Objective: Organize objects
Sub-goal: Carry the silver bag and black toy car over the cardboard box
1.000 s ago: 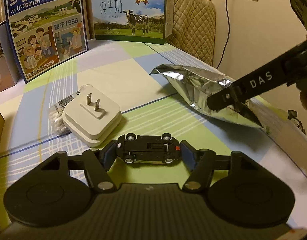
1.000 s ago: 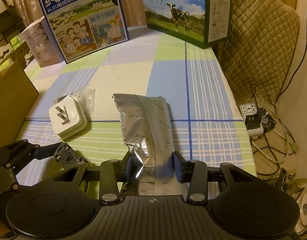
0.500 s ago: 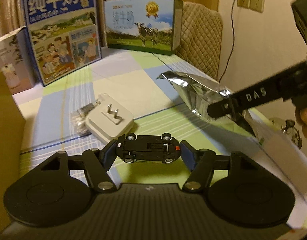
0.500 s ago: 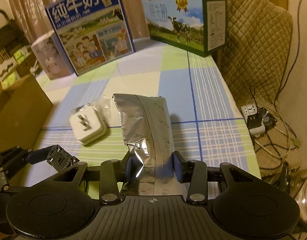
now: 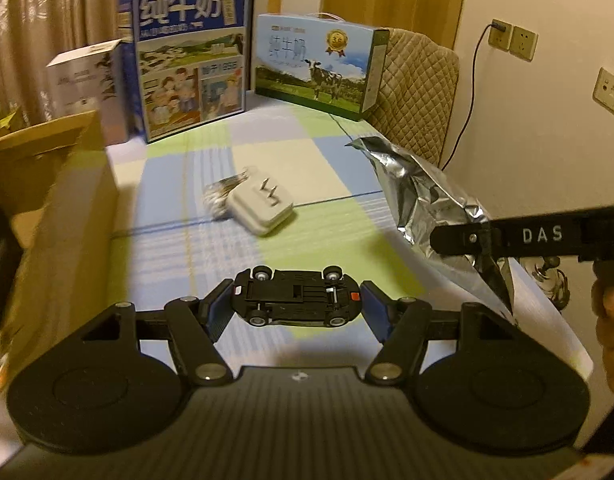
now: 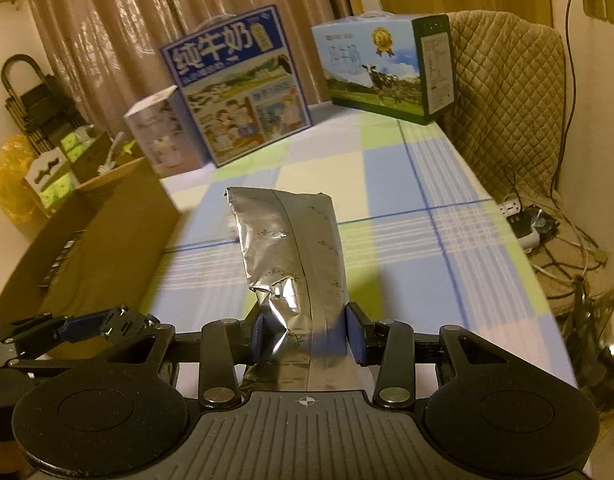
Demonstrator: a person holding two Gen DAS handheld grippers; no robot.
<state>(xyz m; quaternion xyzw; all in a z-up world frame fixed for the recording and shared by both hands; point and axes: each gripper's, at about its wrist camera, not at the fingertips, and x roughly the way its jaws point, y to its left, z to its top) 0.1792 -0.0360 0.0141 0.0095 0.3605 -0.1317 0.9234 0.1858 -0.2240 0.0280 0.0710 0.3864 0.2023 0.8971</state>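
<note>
My left gripper (image 5: 297, 305) is clamped on a black toy car (image 5: 295, 298), undercarriage and wheels facing the camera, the blue pads pressing its nose and tail; the car hangs above the checked tablecloth (image 5: 307, 148). My right gripper (image 6: 305, 334) pinches the lower end of a silver foil pouch (image 6: 289, 248), which sticks up and forward from between the pads, crumpled where it is squeezed.

In the left view, the pouch (image 5: 423, 196) sits at 2 o'clock with the right gripper's arm (image 5: 527, 236), marked DAS, crossing it. At 9 o'clock a cardboard box (image 5: 63, 200) stands at the table's edge, close beside the gripper. Farther off at 12 o'clock a white plug adapter (image 5: 261, 210) lies prongs up on the cloth, with a small clear packet (image 5: 221, 196) touching its left side.

In the right view, the left gripper (image 6: 119, 326) shows at 8 o'clock, next to the box (image 6: 103, 256).

At the far end of the table, a tall blue milk carton (image 5: 191, 60) stands at 11 o'clock, a wider cow-printed carton (image 5: 315, 68) at 12 o'clock, and a white box (image 5: 87, 80) left of the blue one. A quilted chair back (image 5: 419, 92) rises behind the table's far right corner.
</note>
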